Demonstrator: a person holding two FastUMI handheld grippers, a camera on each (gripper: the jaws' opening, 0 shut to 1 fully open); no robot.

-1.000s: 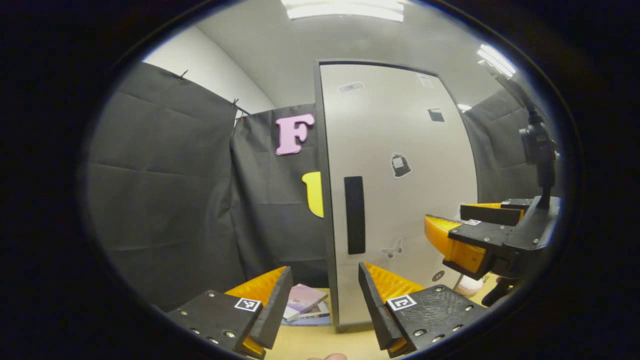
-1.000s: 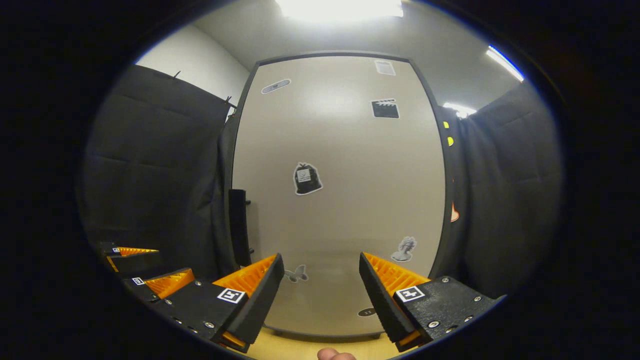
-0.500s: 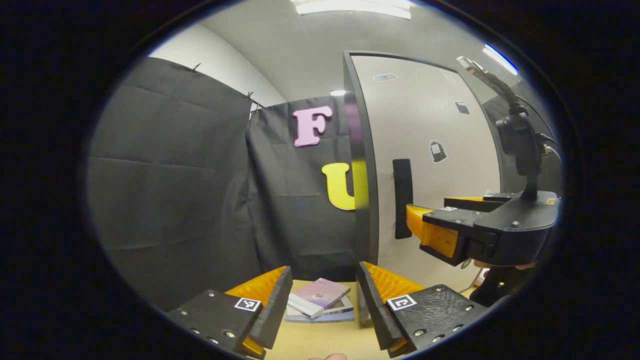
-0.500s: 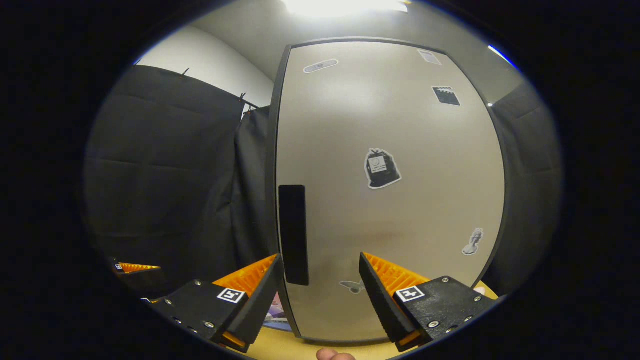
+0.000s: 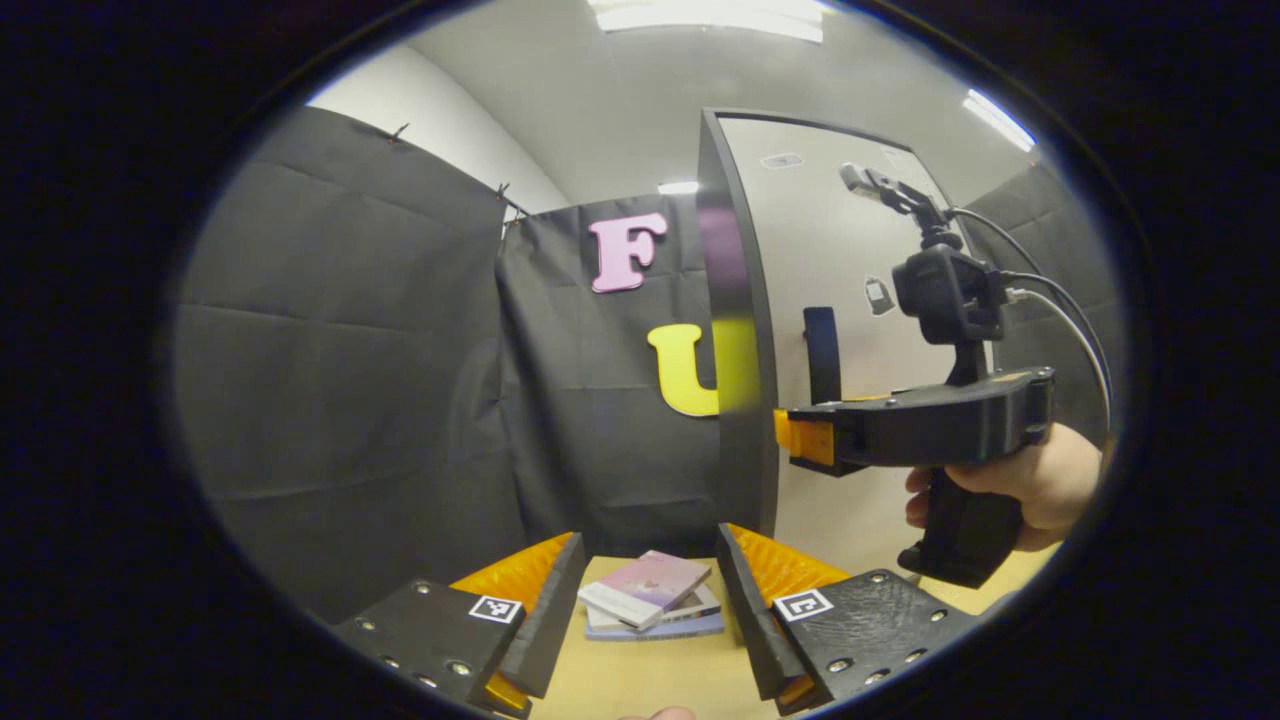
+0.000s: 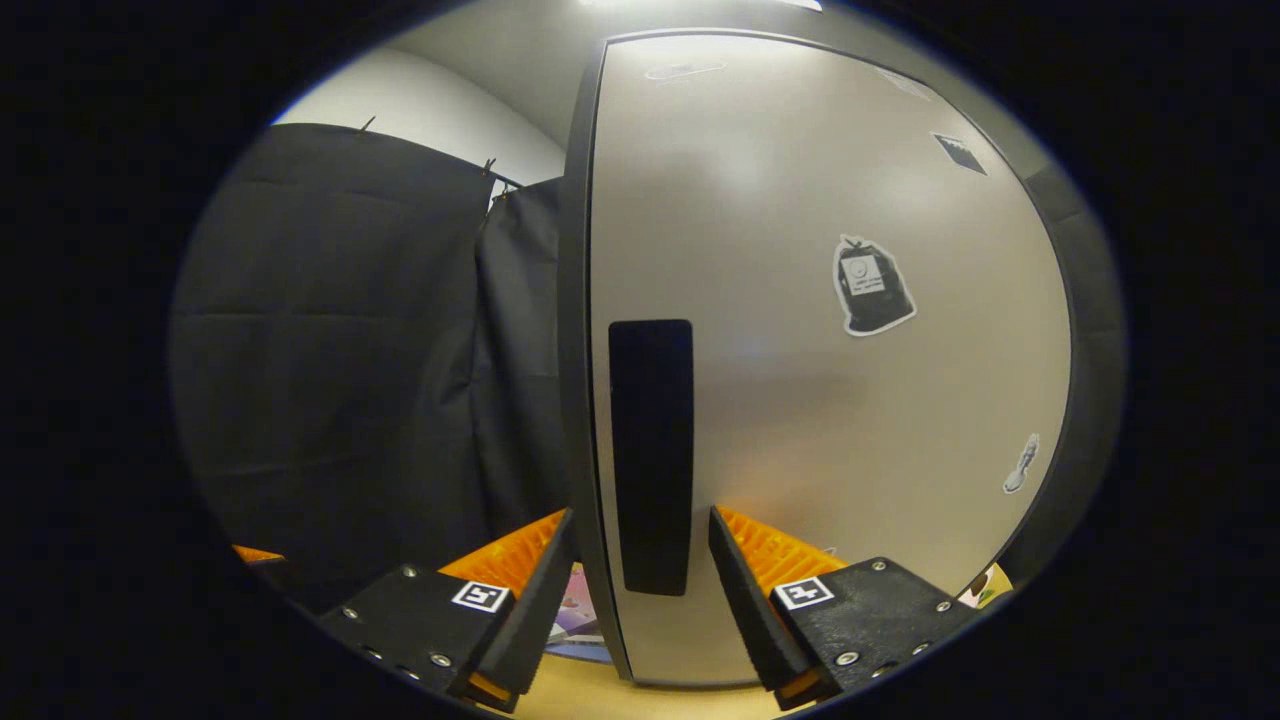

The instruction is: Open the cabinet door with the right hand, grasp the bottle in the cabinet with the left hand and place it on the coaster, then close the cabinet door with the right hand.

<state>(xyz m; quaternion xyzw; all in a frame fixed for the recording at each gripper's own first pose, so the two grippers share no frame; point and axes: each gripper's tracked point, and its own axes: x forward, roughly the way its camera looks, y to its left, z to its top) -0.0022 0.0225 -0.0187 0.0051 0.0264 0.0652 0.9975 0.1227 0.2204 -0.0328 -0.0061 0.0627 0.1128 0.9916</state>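
Left gripper view: the left gripper (image 5: 648, 600), black body with orange ribbed finger pads, hangs low over the pale wooden tabletop (image 5: 640, 680) with its jaws wide apart and nothing between them; my read is it's parked out of the door's swing path until there's a bottle to reach for. Past its fingers lies a small stack of pastel-covered books (image 5: 652, 594) on the table. The tall grey cabinet door with a dark edge frame (image 5: 850, 260) is closed, seen nearly edge-on, its black vertical bar handle (image 5: 822, 340) facing right. The right gripper (image 5: 800, 440), held by a hand (image 5: 1030, 480) on its pistol grip, points at the door's handle edge, level with the lower part of the handle; from this side I cannot tell its jaw gap. Right gripper view: the right gripper (image 6: 640, 590) has its jaws wide, straddling the handle (image 6: 651, 450) and the door's (image 6: 820, 400) dark left edge, with the handle's lower end between the fingers but apparently no contact yet. That lineup looks deliberate: pinch the bar, then pull. Stickers dot the door face, including a black bag-shaped sticker (image 6: 870, 285). The bottle is presumably inside the shut cabinet, so hidden; the coaster I can't pick out. Judgement: step one, door opening, grasp not yet made.
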